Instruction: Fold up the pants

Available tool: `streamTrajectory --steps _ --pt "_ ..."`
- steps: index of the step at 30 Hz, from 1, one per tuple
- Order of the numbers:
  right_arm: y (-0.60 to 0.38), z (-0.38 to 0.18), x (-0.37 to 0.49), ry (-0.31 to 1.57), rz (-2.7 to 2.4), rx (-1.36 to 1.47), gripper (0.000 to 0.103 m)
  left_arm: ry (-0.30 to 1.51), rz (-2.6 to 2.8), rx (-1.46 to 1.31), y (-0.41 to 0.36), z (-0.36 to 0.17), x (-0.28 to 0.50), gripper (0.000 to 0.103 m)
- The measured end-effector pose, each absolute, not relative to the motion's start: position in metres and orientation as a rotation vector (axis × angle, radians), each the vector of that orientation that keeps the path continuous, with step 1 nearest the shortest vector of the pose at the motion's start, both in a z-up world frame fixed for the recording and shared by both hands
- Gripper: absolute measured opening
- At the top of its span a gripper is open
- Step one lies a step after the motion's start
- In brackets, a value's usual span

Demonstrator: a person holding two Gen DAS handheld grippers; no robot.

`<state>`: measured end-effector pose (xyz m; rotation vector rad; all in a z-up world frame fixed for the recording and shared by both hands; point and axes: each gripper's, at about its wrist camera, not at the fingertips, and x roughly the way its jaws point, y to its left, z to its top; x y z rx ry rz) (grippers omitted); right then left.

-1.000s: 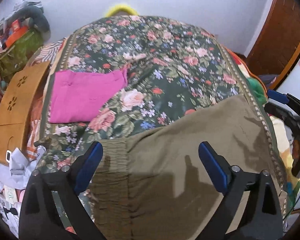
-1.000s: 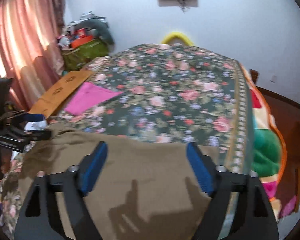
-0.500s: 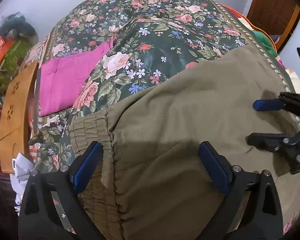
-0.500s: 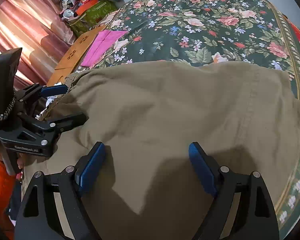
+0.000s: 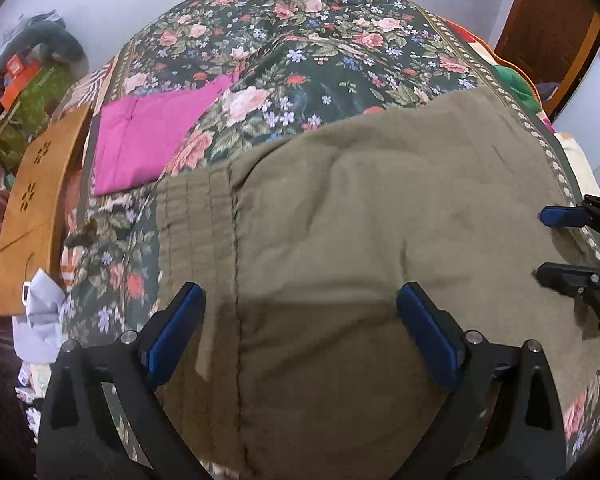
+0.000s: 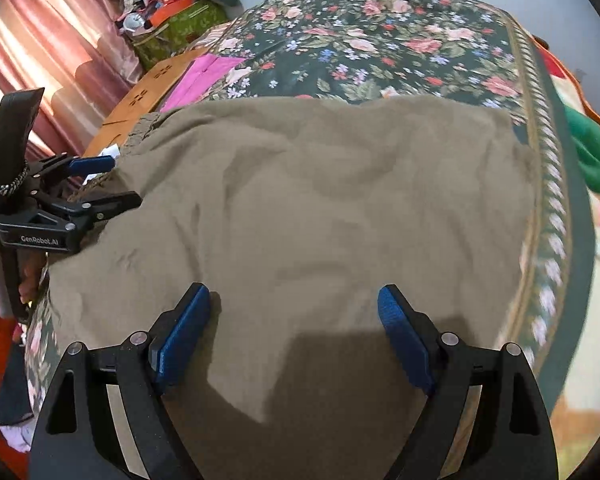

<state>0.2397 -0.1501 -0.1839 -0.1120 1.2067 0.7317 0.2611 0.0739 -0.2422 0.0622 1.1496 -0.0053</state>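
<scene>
Olive-brown pants (image 5: 360, 220) lie spread flat on the floral bedspread (image 5: 300, 40), with the gathered waistband (image 5: 192, 220) at the left. They also fill the right wrist view (image 6: 320, 200). My left gripper (image 5: 300, 320) is open and empty, just above the cloth near the waistband; it also shows at the left of the right wrist view (image 6: 112, 184). My right gripper (image 6: 294, 320) is open and empty over the near part of the pants; it shows at the right edge of the left wrist view (image 5: 544, 244).
A folded pink garment (image 5: 152, 136) lies on the bed beyond the waistband. A wooden board (image 5: 36, 200) runs along the bed's left side. Cluttered bags (image 6: 172, 12) and a pink curtain (image 6: 40, 60) stand at the far left. A wooden door (image 5: 548, 20) is at the right.
Both grippers dropped close over the pants half a second ago, then the views lifted and pulled back slightly. Both stay open. The pants lie flat as before.
</scene>
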Motion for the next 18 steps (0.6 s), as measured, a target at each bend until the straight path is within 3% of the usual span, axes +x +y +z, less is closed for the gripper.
streamTrajectory --steps 18 --pt "-0.207 -0.169 0.179 1.163 0.595 -0.091 0.085 1.087 0.093 0.03 0.085 -0.227 0.198 0.099"
